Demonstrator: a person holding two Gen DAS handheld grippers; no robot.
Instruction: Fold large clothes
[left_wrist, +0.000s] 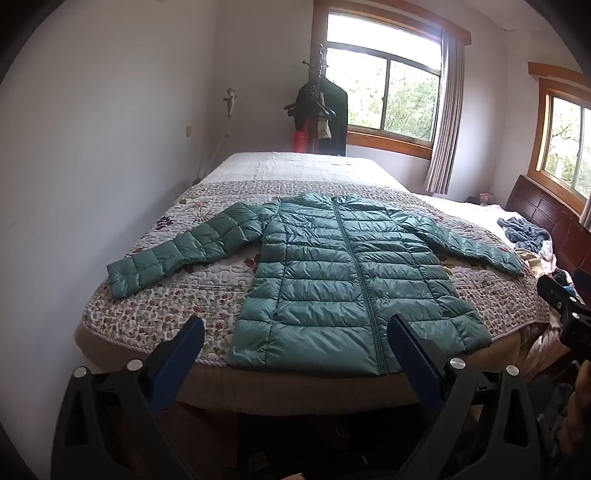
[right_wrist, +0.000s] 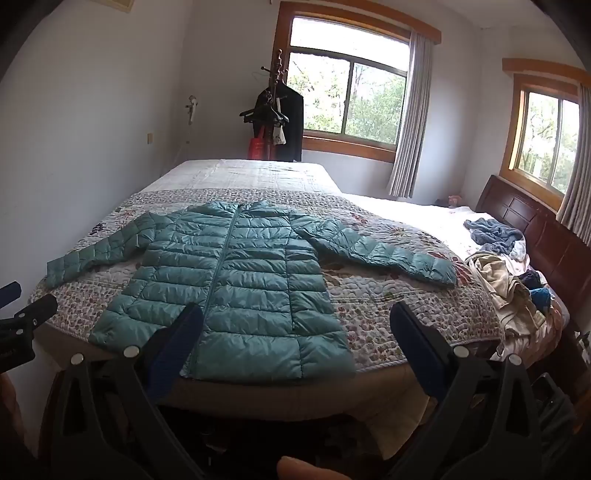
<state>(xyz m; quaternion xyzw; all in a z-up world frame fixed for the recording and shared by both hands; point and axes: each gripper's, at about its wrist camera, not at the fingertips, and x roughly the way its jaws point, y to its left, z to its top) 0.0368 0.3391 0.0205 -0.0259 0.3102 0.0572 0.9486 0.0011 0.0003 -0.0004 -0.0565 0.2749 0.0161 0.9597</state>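
Observation:
A teal quilted puffer jacket (left_wrist: 332, 273) (right_wrist: 236, 280) lies flat and zipped on the bed, front up, both sleeves spread out to the sides, its hem at the near bed edge. My left gripper (left_wrist: 295, 332) is held before the hem, open, nothing between its blue-padded fingers (left_wrist: 188, 339). My right gripper (right_wrist: 295, 321) hovers open in front of the hem's right part, also holding nothing. The right gripper's body (left_wrist: 569, 310) shows at the right edge of the left wrist view, and the left gripper's body (right_wrist: 22, 321) at the left edge of the right wrist view.
The bed carries a floral quilt (left_wrist: 177, 295) (right_wrist: 399, 310). A heap of clothes (right_wrist: 509, 280) (left_wrist: 532, 240) lies at the right by the dark wooden headboard (right_wrist: 546, 236). A coat rack (left_wrist: 317, 110) stands at the far wall by the window. A wall runs along the left.

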